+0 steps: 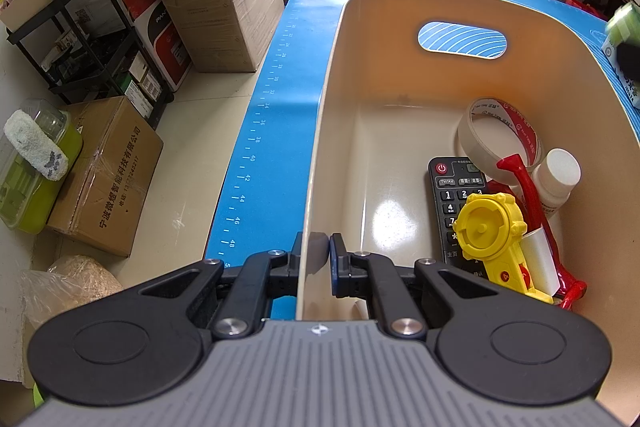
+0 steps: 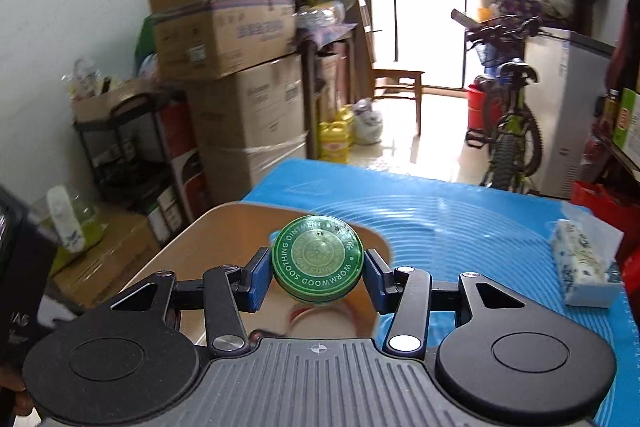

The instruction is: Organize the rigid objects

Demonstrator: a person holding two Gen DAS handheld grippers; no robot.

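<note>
Ointment tin point(image 2: 317, 261) is sitting crosswise between the pads of the right gripper point(image 2: 318, 273), its green printed lid facing the camera; the jaws are closing on its round sides and holding it clear of the blue mat point(image 2: 460, 227). The beige bin point(image 1: 400, 75) is lying just below and ahead of it, and the left gripper point(image 1: 320, 259) is pinching the bin's near wall, one finger outside and one inside, jaws nearly shut on the thin plastic; that grip is steadying the bin.

Inside, a remote point(image 1: 452, 203), a roll of tape point(image 1: 496, 135), a white bottle point(image 1: 558, 183), a yellow toy point(image 1: 492, 231) and a red tool point(image 1: 532, 203) are crowding the right-hand end; the left half of the floor is lying bare.

To do this step well, I'd judge the tin should be carried over the rim and lowered low into that bare half before the jaws are let go; a round tin dropped from height is likely to roll or bounce.

The right gripper is pointing forward and moderately downward; the left is tilting steeply down over the rim. A tissue pack point(image 2: 584, 267) is resting on the mat to the right.
</note>
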